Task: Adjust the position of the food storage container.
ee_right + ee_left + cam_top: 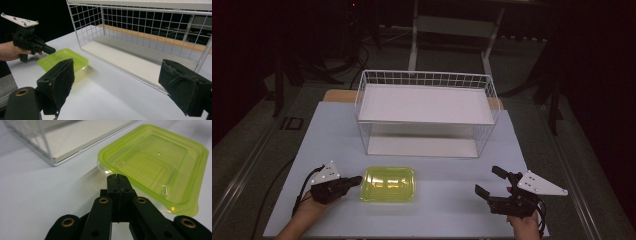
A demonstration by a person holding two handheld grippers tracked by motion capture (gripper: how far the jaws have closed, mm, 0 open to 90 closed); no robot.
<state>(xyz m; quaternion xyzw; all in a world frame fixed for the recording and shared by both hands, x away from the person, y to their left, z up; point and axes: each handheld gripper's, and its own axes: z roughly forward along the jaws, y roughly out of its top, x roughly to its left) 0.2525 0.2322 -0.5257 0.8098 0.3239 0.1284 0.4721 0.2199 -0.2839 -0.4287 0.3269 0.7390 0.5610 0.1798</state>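
Lying on the pale table [312, 145] in front of the white wire basket [427, 80], the yellow-green plastic container [388, 184] sits with its lid on, just in front of the basket's open lower shelf. The left gripper [357, 179] points at the container's left edge with its jaws pressed together on nothing, tips just beside the lid's rim (in the left gripper view they sit right at the near corner of the lid, and whether they touch it I cannot tell). The right gripper [491, 181] is held well apart from the container, off to its right near the table's front edge, with its jaws spread wide and nothing between them; its padded fingers [58, 82] frame the basket and the container beyond
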